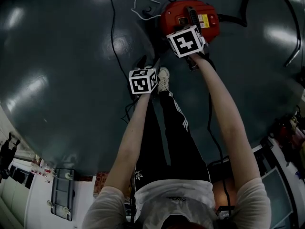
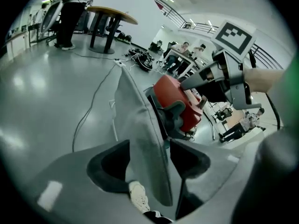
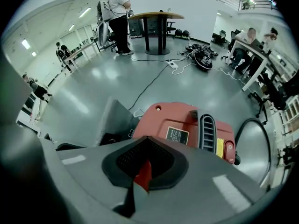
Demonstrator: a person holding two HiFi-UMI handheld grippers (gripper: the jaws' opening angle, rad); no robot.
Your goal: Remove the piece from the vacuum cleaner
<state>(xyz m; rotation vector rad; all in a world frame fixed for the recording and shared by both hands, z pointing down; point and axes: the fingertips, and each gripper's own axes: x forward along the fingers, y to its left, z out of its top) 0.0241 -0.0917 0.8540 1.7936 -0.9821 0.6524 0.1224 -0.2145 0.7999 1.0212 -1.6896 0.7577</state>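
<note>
Grey piece [image 2: 135, 111] is clamped in left tongs [image 2: 149, 143]; right tongs [image 3: 145, 164] seemingly shut over vacuum [image 3: 187, 122].

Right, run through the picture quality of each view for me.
Head view: underexposed, with soft glare patches on the floor and dark corners. Left gripper view: bright, strongly fisheye-bent, the grey piece between the jaws soft from closeness, a blurred greenish smear at the right edge. Right gripper view: well lit, the red vacuum cleaner fairly sharp, the near jaws blurred, lamp reflections on the floor.
</note>
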